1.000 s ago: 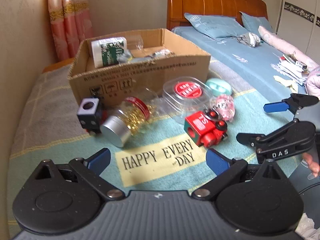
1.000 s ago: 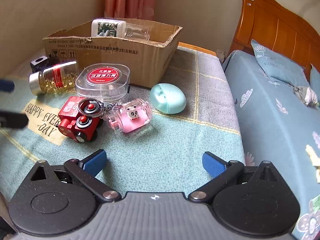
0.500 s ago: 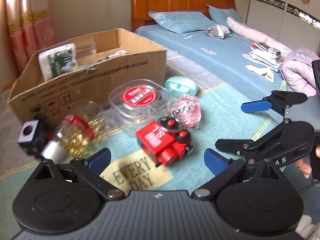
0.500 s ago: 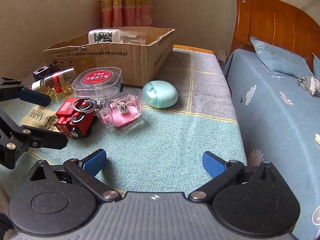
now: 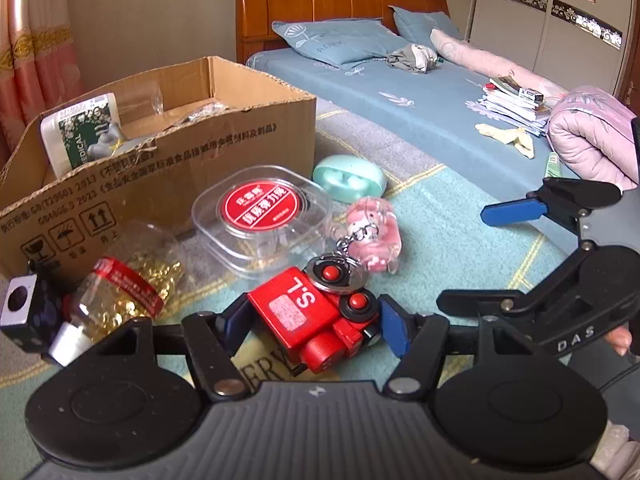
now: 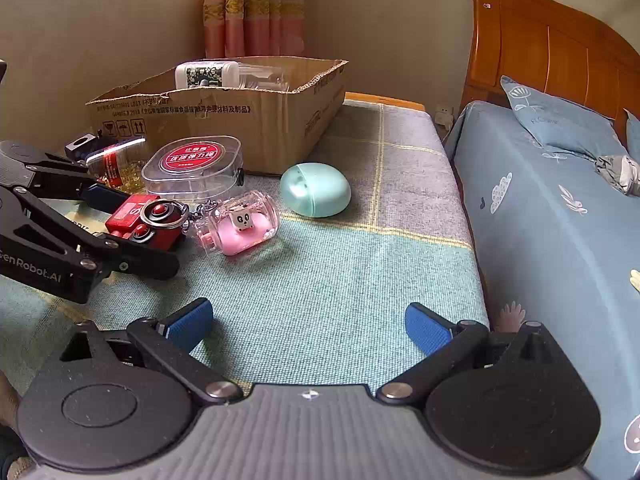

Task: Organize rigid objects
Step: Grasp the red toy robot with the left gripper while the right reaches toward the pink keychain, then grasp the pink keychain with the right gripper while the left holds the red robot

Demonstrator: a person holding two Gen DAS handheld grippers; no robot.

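Left tongs [image 5: 312, 322], left wrist view: narrowed astride the red toy [image 5: 310, 314] on the blanket [image 5: 460, 232], pads at its flanks, contact uncertain. Judged step: grasping; next, close, lift, carry to the box [image 5: 192, 152].

Right wrist view: right tongs [image 6: 308, 326] wide, empty, over blanket; toy [image 6: 136, 218] left. Bed [image 6: 560, 220] alongside.

Surface [image 6: 340, 280] under teal/grey checked cloth. Lying on it: red toy [image 5: 316, 316] between left claw [image 5: 312, 322] fingers; pink keychain [image 5: 374, 236], clear case [image 5: 260, 220], mint egg case [image 5: 348, 178] just ahead; pill bottle [image 5: 120, 296], black cube [image 5: 24, 312] left; cardboard box [image 5: 160, 152] beyond.
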